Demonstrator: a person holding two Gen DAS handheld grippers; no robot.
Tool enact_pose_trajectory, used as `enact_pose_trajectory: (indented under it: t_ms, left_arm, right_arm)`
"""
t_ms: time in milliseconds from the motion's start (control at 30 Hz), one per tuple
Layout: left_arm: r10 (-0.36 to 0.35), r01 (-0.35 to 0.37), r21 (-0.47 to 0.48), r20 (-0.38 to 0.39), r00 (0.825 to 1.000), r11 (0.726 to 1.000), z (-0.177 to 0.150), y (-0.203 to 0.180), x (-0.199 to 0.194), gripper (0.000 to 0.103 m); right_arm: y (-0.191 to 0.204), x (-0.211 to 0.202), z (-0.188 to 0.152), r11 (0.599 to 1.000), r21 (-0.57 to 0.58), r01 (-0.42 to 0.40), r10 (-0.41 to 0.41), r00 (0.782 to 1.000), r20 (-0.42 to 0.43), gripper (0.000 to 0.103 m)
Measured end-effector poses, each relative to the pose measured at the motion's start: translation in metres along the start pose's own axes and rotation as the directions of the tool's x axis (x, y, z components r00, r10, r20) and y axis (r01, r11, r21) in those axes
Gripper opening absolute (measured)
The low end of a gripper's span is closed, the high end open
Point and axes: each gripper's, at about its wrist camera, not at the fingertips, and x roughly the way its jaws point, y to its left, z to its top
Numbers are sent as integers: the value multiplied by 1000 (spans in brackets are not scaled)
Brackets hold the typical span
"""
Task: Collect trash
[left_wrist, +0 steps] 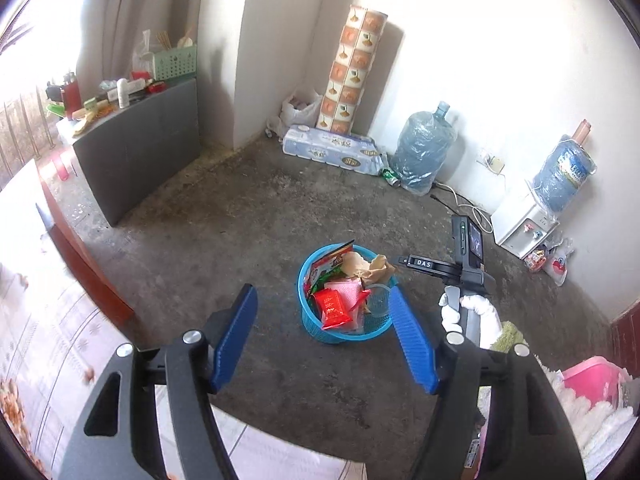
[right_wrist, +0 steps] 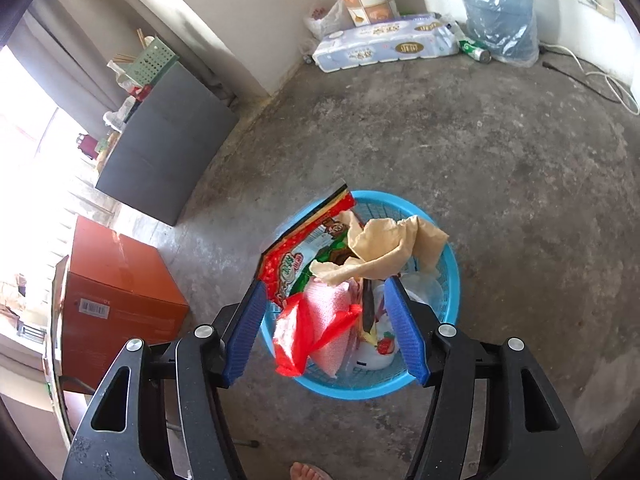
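A blue plastic basket stands on the concrete floor, filled with trash: red snack wrappers, pink cloth and crumpled tan paper. It also shows in the right wrist view, right under the gripper. My left gripper is open and empty, held above and short of the basket. My right gripper is open and empty, directly over the basket's near side, fingers straddling the red wrapper and pink cloth. The right gripper, held in a white-gloved hand, shows at the basket's right.
A green can lies by a wrapped water jug. A toilet-paper pack and patterned roll stand by the far wall. A dark cabinet, water dispenser, orange box and pink tub surround the floor.
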Motion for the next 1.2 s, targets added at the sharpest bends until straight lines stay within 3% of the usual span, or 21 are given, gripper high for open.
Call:
enact_pose_trajectory:
  t_ms: [200,300,367,400,433,533,600,733,867,933,1000,1100,1200]
  left_arm:
    - [61,-54,-51,149,987,997,-49,3,-92,73]
    - [125,-107,-98,198,972,989,-79,2,-126,81]
    - [190,-159,-155,220,957,975,-102,2,-146,89]
    - [232,-192,-187,228,946,963,-113,1,-155,97]
    - [272,-220,-224,237,933,949,-124,2,-163,98]
    - [343,-254,-334,242,908,908,-161,4,-180,98]
    - [396,-293,-389,218,892,873,-183,2,-185,98]
    - [458,-350,-448,157,875,823,-215,-2,-186,98]
    - [522,-406,-525,88,848,748,-243,-5,-193,98]
    - [554,-434,-546,69,830,717,-252,-8,-195,98]
    - [598,-481,-538,53,800,692,-257,-15,-195,98]
    - [644,-529,-524,51,764,668,-260,-26,-197,98]
    - [661,-538,-522,69,747,662,-264,-32,-197,98]
  right_arm:
    - [37,-85,-31,991,-117,-59,71,992,107,59]
    - [65,-135,-63,976,-206,-73,108,980,167,69]
    - [85,-169,-91,960,-274,-57,122,967,223,84]
    - [96,-186,-106,951,-305,-45,127,959,255,88]
    - [105,-201,-122,943,-333,-30,132,948,289,96]
    - [130,-235,-170,908,-417,39,137,912,385,96]
    - [144,-243,-199,886,-457,77,134,902,411,96]
    - [169,-249,-248,817,-569,98,163,906,390,96]
    - [181,-257,-278,788,-612,59,219,903,369,96]
    - [182,-260,-284,779,-623,69,227,895,384,96]
    - [183,-263,-288,766,-638,77,237,889,392,96]
    - [183,-267,-296,743,-656,132,211,884,416,96]
    - [181,-262,-303,718,-679,156,192,893,408,96]
